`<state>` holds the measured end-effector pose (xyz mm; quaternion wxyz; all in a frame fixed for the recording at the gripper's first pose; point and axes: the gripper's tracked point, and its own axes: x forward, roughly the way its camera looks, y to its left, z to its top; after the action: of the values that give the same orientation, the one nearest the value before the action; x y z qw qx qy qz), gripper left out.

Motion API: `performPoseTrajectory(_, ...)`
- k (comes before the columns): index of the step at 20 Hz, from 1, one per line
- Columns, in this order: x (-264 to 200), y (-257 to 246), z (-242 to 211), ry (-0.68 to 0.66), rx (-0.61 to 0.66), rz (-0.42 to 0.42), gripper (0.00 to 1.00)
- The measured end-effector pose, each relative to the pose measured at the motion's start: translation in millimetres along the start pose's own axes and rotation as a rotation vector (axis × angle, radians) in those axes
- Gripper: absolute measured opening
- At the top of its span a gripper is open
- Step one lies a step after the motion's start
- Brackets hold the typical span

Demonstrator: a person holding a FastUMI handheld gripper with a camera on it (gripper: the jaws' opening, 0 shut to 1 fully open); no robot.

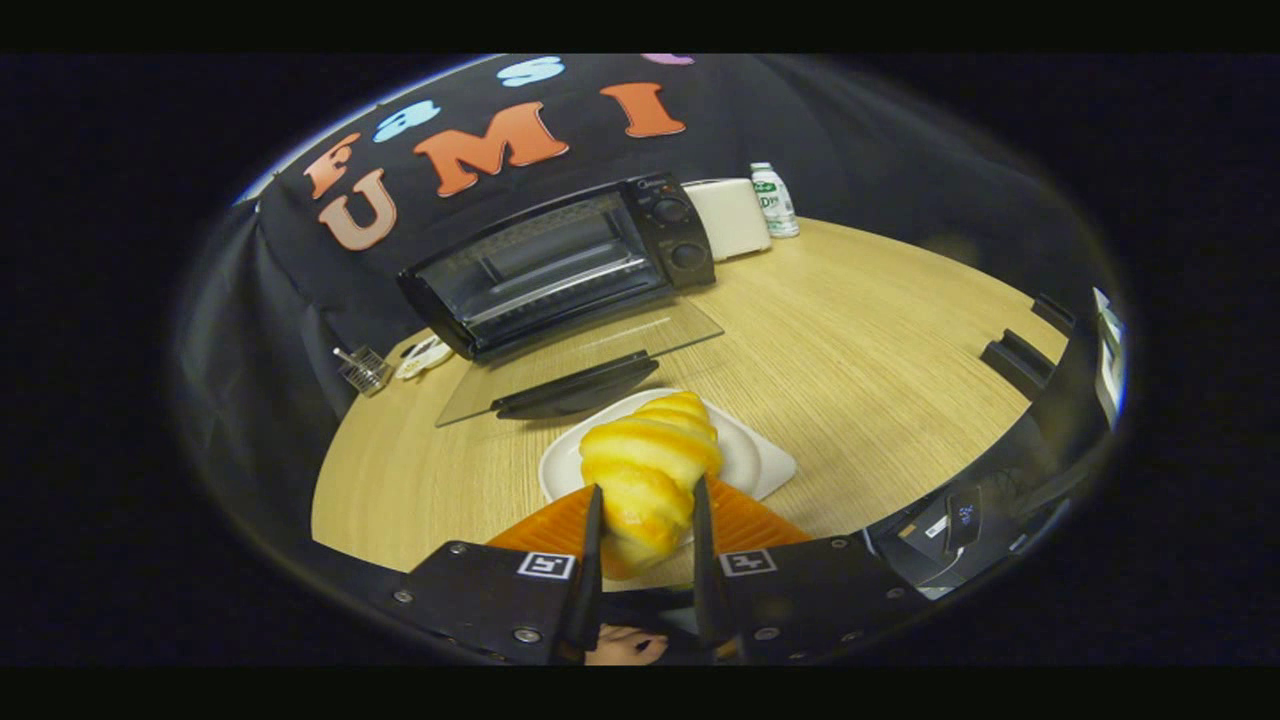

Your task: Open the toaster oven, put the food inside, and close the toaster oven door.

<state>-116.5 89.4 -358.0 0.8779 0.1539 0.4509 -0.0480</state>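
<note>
A black toaster oven [560, 262] stands at the back of the round wooden table [860, 360], its glass door [580, 365] folded down flat toward me with the dark handle at its front. A golden croissant [650, 470] sits between my fingers, and my gripper [647, 500] is shut on the croissant with both fingers pressing its sides. The bread hangs over a white square plate [765, 465] just ahead of the fingers, between them and the open door. I cannot tell whether the bread still touches the plate.
A white box [730, 215] and a small white bottle [774, 200] stand right of the oven. A small wire basket [365, 370] and a pale object [425, 355] lie left of the oven near the table edge. Dark gear [1010, 360] sits at the right edge.
</note>
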Motion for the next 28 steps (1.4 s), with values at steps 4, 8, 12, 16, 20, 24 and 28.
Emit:
performPoseTrajectory(4,-14,24,10,0.002,0.061,0.146,0.38)
performPoseTrajectory(8,-21,57,35,-0.049,0.105,0.321,0.38)
performPoseTrajectory(12,-13,84,69,-0.087,0.203,0.479,0.38)
performPoseTrajectory(16,10,97,97,-0.086,0.303,0.570,0.37)
performPoseTrajectory(20,35,124,113,-0.041,0.384,0.676,0.37)
performPoseTrajectory(24,65,140,121,0.004,0.431,0.677,0.37)
performPoseTrajectory(28,98,142,142,-0.027,0.447,0.630,0.37)
